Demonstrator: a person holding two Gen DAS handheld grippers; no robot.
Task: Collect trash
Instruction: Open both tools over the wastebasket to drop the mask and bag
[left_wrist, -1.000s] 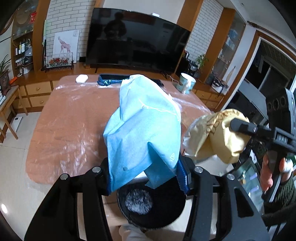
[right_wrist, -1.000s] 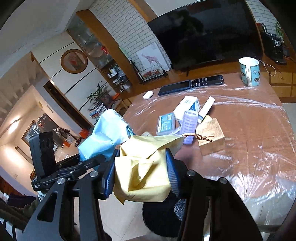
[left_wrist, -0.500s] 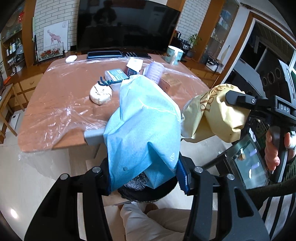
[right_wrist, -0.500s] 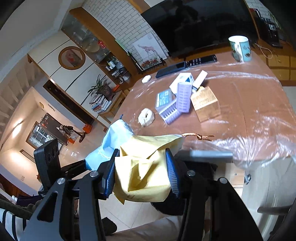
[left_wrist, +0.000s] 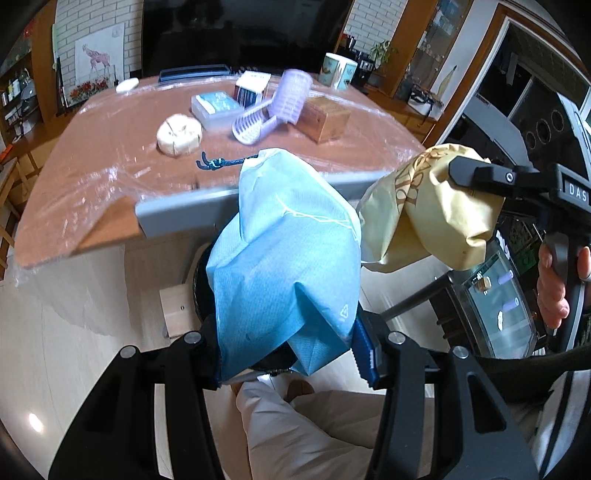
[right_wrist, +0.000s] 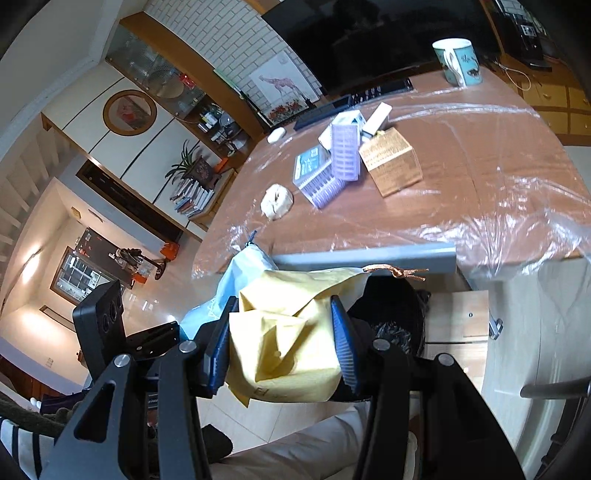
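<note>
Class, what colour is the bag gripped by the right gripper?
Pale yellow bag, clearest in the right wrist view.

Black tool (left_wrist: 291, 354), blue pads (left_wrist: 364, 354), striped sleeve (right_wrist: 18, 439)

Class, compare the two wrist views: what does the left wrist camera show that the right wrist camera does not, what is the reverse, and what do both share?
Only the left wrist view shows the hand gripping the right gripper's handle, and a small screen.

Only the right wrist view shows the round wall picture and the stacked books.

Both show the blue bag in the left gripper, the yellow bag in the right gripper, the mug and the wooden box.
</note>
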